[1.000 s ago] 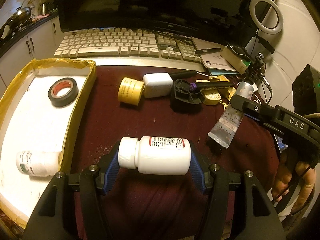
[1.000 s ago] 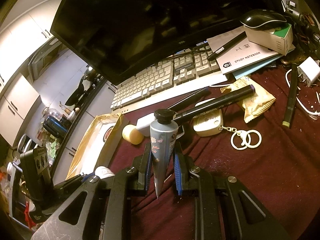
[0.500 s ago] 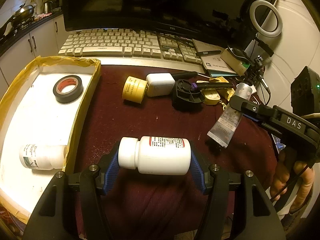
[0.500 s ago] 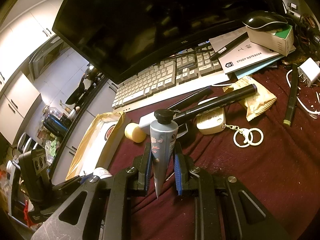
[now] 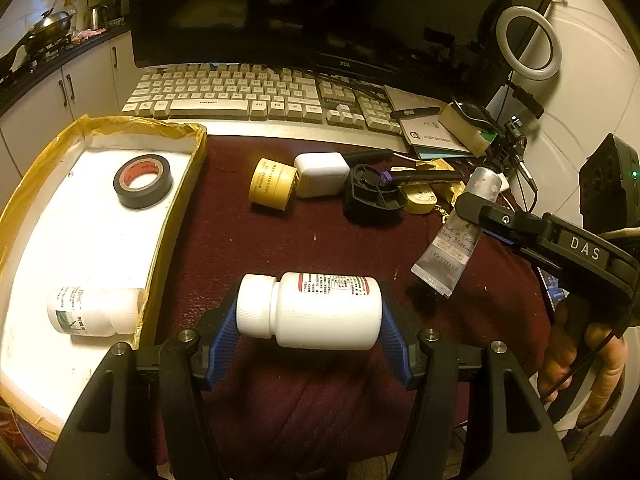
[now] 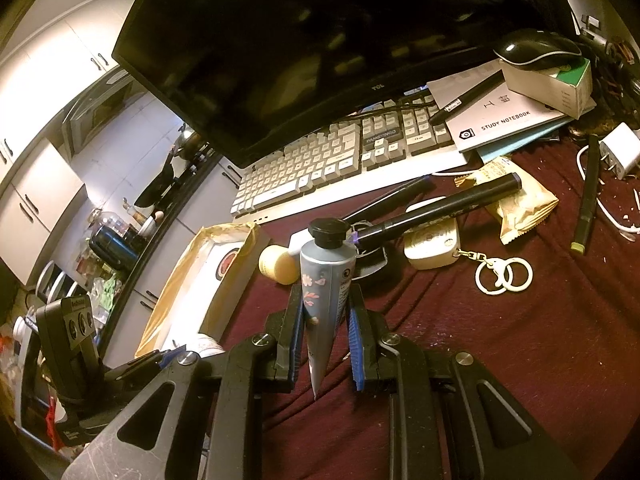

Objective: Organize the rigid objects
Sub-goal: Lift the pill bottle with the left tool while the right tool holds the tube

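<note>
Crosswise, the left claw [image 5: 308, 312] clamps a white pill bottle [image 5: 310, 310] end to end above the bench [image 5: 304, 240], beside the tray [image 5: 172, 216]; rigid, light, smooth, probably slippery. The right claw [image 6: 325, 322] pinches a soft hand-cream tube [image 6: 325, 292] mid-body, cap up.

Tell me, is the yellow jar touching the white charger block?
Touching. The left wrist view shows the yellow jar lying pressed against the white charger block, no cloth visible between them.

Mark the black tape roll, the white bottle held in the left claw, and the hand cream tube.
black tape roll [image 5: 143, 181], left wrist view, on its outer band.
white bottle [image 5: 320, 312], left wrist view, mid-body.
hand cream tube [image 6: 326, 280], right wrist view, on its flowered body.
</note>
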A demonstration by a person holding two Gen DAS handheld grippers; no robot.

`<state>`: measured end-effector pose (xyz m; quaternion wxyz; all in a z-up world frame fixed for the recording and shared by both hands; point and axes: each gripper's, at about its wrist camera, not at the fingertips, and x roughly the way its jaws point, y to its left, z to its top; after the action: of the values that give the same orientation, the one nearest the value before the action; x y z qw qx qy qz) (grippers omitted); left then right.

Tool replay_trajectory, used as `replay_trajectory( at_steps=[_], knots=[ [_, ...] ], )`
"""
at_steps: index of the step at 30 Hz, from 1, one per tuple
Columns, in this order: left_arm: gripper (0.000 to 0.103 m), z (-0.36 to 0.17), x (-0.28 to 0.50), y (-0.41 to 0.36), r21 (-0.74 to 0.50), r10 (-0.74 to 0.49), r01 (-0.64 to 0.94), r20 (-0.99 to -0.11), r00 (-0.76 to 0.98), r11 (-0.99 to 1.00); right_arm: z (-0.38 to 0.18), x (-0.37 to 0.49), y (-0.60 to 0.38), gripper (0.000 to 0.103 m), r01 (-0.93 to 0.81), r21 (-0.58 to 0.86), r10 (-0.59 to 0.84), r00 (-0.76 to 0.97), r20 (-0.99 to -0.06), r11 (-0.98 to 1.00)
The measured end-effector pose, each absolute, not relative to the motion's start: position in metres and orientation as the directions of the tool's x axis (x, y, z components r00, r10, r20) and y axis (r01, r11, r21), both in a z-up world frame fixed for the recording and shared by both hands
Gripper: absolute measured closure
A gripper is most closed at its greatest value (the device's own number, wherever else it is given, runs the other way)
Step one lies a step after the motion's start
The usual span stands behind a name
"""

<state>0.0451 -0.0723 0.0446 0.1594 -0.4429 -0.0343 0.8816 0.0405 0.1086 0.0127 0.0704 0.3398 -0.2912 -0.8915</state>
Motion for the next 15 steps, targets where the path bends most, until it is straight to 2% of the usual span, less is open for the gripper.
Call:
replay_trajectory(
  at_steps=[15],
  knots=[
    [0.042, 0.0538, 0.0510, -0.0764, -0.203, 0.315, -0.251, -0.754, -0.576, -0.946, 0.0222, 0.0358, 0.1005, 0.085, -0.037, 0.557, -0.335, -0.764, -0.551, -0.830]
  ],
)
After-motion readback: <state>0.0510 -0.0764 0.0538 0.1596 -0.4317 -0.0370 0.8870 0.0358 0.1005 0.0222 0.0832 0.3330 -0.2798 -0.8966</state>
